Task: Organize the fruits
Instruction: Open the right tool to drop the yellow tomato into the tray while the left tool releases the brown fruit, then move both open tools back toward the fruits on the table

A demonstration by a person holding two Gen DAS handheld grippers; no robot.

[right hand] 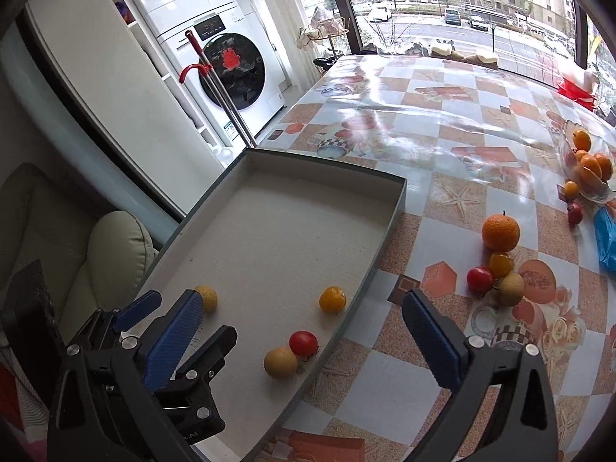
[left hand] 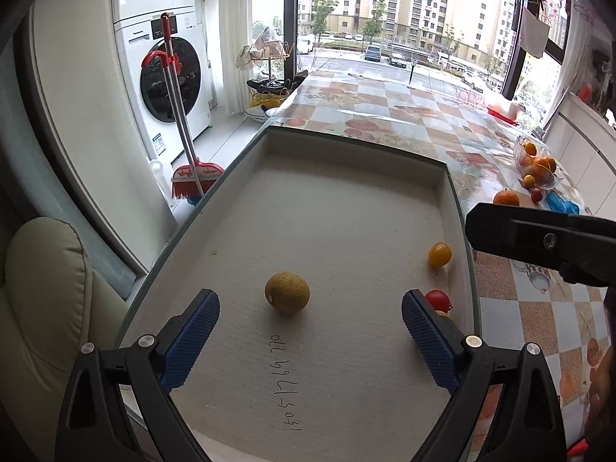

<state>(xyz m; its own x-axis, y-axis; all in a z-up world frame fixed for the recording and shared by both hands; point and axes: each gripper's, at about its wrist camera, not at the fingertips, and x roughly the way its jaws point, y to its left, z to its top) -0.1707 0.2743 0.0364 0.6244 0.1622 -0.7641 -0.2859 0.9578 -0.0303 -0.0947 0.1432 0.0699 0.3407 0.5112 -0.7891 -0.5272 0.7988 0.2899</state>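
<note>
L gripper [left hand: 310, 321] released, jaws wide over the tray [left hand: 442, 177], tan fruit [left hand: 287, 292] loose at 12 just ahead, nothing gripped; wide bare floor beyond to the far wall. R gripper [right hand: 304, 331] also spread, empty, straddling tray's R edge: red tomato [right hand: 303, 342] & pale fruit [right hand: 280, 362] lie near that wall, fruit cluster [right hand: 496, 269] on tablecloth [right hand: 423, 123] at 2.

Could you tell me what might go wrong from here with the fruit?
The round fruits in the tray lie loose; the tan one between the open left gripper fingers could roll if nudged. The tray overhangs the table edge, so pressing there may tip it.
</note>
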